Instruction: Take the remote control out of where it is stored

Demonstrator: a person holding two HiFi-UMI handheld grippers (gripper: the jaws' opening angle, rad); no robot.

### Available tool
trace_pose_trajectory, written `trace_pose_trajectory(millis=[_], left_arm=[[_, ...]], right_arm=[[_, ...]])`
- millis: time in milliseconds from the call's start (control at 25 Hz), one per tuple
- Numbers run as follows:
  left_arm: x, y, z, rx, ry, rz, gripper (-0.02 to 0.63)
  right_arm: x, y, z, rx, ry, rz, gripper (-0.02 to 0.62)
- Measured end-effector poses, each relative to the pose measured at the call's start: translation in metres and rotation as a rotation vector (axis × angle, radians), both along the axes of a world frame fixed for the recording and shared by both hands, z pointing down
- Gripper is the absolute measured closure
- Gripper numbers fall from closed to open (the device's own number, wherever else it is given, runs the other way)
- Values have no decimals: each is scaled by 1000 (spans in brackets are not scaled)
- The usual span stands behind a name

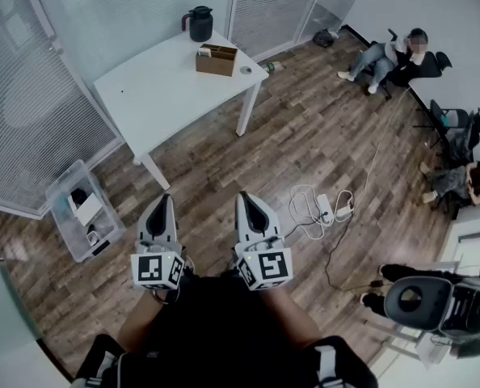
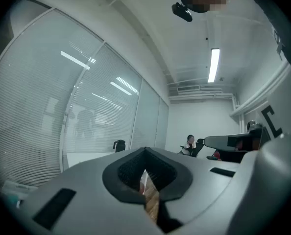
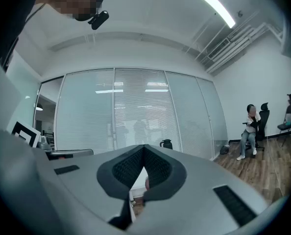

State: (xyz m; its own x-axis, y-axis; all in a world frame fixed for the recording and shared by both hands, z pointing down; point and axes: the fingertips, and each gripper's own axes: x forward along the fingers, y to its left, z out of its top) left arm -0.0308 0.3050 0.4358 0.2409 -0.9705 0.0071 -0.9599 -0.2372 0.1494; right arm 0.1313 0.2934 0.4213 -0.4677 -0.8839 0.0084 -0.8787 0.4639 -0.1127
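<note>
Closed and empty, left claw and right claw face the table.

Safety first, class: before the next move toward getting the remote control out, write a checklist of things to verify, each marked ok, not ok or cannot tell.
1. Left gripper empty, jaws together: ok.
2. Right gripper empty, jaws together: ok.
3. Remote control in sight: not ok; no view shows it.
4. Storage place identified: cannot tell; the cardboard box on the white table or the clear bin may hold it.
5. Cables off the direct way to the table: ok, they lie to the right.
</note>
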Motion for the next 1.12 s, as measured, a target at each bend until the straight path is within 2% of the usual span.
trace_pose_trajectory(millis=[160,640,800,1120], left_arm=[[-2,2,1,0,-20,0,604],[12,-2,3,-15,1,-9,604],[23,-3,8,-19,-16,-12,604],[57,3,6,-34,4,-65,603]], right_arm=[[1,2,0,-1,5,3,595],[14,-2,-1,-5,6,7,595],[21,-2,2,-1,8,-14,595],[50,0,3,-13,-13,-75,595]])
